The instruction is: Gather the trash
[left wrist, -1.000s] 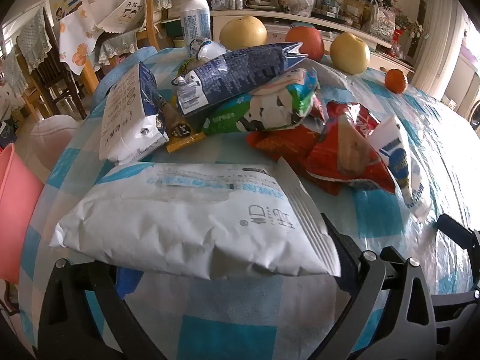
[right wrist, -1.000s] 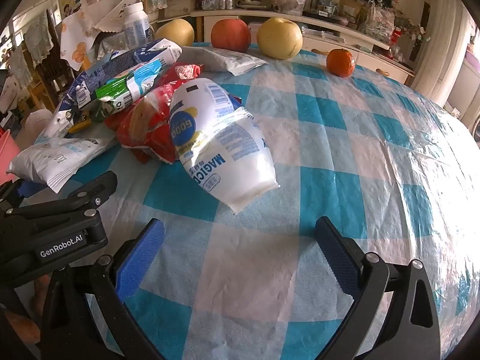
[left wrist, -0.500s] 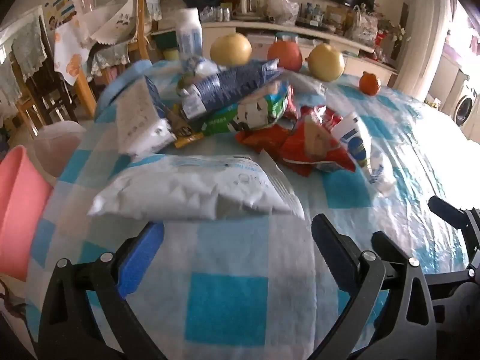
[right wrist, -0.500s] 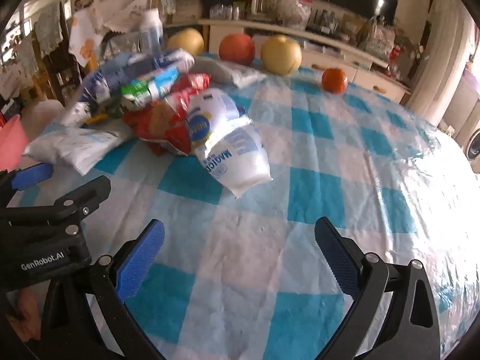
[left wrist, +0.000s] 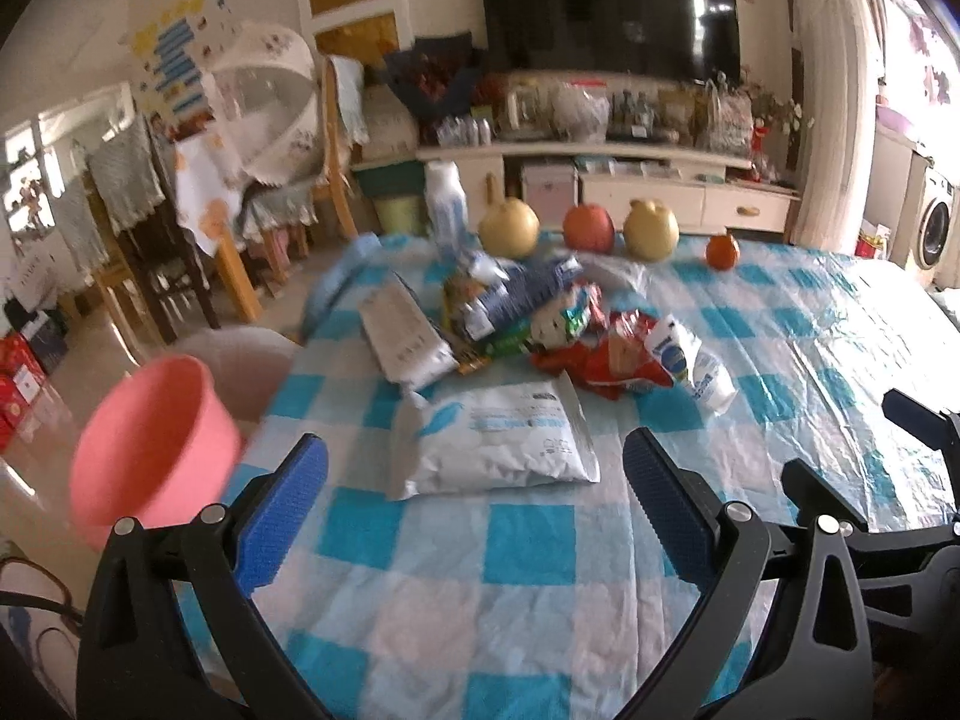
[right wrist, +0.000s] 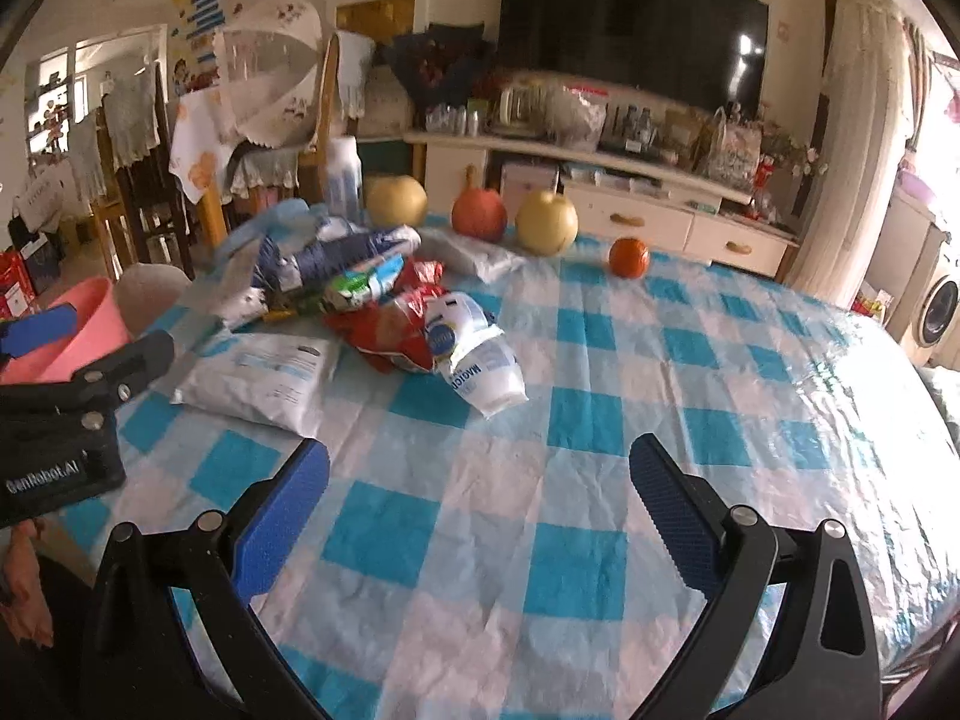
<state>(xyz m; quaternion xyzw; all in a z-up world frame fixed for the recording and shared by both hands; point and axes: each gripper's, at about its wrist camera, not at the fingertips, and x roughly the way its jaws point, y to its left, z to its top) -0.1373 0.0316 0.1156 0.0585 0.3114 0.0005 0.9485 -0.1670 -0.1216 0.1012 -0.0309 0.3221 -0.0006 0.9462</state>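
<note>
Both tools have pulled back and up, left gripper (left wrist: 474, 489) and right gripper (right wrist: 477, 492) gaping wide and empty, white pouch (left wrist: 495, 438) mid-frame still uncollected, pink bin (left wrist: 153, 441) waiting lower left.

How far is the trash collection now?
Nothing looks collected. Both the left gripper and right gripper are open and empty. The white pouch, red wrapper and other packets remain on the table; what lies inside the pink bucket cannot be seen.

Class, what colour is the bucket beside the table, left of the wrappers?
Pink: the bucket shows best in the left wrist view.
</note>
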